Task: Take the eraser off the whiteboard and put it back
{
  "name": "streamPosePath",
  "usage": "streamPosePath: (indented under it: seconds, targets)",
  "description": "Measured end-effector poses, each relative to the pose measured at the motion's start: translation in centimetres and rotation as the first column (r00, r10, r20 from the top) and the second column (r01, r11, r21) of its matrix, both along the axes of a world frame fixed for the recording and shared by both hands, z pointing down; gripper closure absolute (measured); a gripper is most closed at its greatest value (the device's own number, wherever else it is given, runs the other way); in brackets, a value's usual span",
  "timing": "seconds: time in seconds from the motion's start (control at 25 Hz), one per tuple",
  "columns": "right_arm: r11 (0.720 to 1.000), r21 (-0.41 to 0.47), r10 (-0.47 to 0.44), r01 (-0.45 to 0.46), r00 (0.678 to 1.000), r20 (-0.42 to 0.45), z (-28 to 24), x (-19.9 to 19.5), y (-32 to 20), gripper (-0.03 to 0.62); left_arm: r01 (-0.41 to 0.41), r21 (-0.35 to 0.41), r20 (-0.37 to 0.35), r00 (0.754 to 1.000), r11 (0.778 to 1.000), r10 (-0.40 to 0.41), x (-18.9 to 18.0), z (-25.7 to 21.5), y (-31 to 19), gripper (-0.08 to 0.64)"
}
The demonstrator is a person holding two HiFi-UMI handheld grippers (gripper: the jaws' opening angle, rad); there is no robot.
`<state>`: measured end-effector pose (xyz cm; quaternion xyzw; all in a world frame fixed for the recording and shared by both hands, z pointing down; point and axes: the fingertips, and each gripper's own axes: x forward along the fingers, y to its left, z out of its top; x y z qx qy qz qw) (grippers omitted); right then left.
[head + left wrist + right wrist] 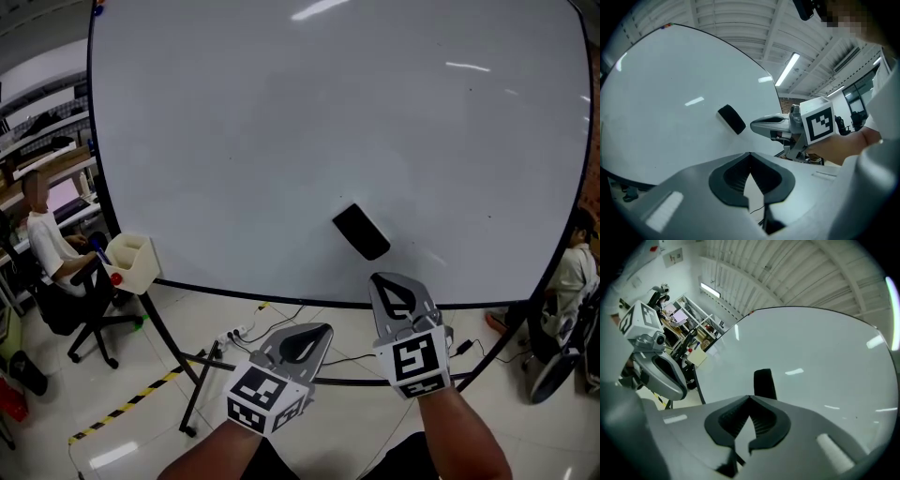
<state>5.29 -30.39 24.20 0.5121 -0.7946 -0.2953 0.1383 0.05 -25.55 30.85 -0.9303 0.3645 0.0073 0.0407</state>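
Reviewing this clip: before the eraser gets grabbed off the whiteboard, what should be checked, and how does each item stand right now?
1. Eraser on the whiteboard: ok, it sits tilted on the board's lower part.
2. Right hand-held gripper open for the grasp: not ok, jaws together with nothing between them.
3. Its aim: ok, the eraser lies just beyond its tips, not touching.
4. Left hand-held gripper out of the way: ok, shut, empty, lower and off to the side.
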Motion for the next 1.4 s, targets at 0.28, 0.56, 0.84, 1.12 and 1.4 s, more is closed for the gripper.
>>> streamPosePath:
  seconds: [0.28, 0.56, 0.84, 1.12, 1.4]
  targets:
    - [0.977, -0.158, -0.09, 0.141, 0.953, 0.29, 1.8, 2.0, 1.3, 0.591, 0.0, 0.005, 0.004, 1.0, 1.0, 0.0, -0.2, -0.1, 0.1, 0.543]
    - [0.918, -0.259, -0.126, 0.3, 0.84, 0.527, 3.6, 3.4, 3.2, 0.591, 0.001, 0.004, -0.001, 1.0, 1.0, -0.001, -0.3, -0.5, 0.2, 0.543]
    - [0.923, -0.269, -0.111, 0.274, 0.86, 0.498, 4.6, 4.2, 4.4, 0.591, -0.001, 0.012, 0.002, 1.0, 1.0, 0.001, 0.0, -0.8, 0.6, 0.543]
    - [0.929, -0.26, -0.106, 0.264, 0.862, 0.496, 4.1, 5.1, 6.8, 0.591, 0.002, 0.018, 0.029, 1.0, 1.0, -0.003, 0.1, -1.0, 1.4, 0.543]
    - [0.921, -0.299, -0.081, 0.249, 0.875, 0.478, 4.9, 6.1, 9.9, 0.591, 0.014, -0.003, 0.05, 0.999, 1.0, -0.014, -0.9, -0.2, 3.4, 0.543]
